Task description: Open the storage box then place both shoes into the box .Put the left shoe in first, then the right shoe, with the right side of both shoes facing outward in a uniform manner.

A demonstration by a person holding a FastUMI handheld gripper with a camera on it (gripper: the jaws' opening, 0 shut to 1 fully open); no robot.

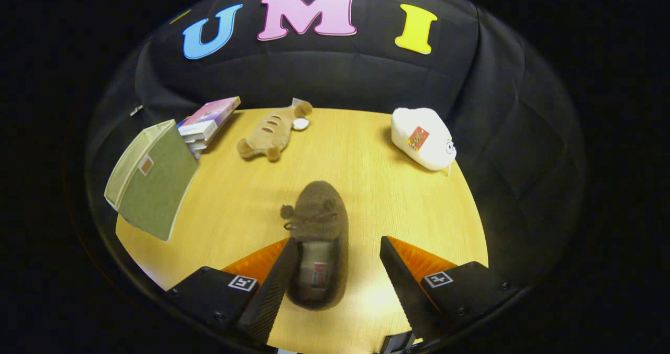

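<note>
A brown fuzzy slipper shoe (319, 223) with a lace bow lies on the wooden table (377, 186), toe pointing away from me, heel between my fingers. My gripper (337, 249) is open. Its left finger (277, 280) touches or nearly touches the shoe's left side, while the right finger (398, 275) stands apart from it. An olive-green fabric storage box (152, 178) with pale trim stands at the table's left edge, its lid side facing me and looking closed.
A stack of books (207, 121) sits behind the box. A tan plush toy (272, 129) lies at the table's back middle, and a white plush toy (424, 136) at the back right. Black cloth walls the booth behind.
</note>
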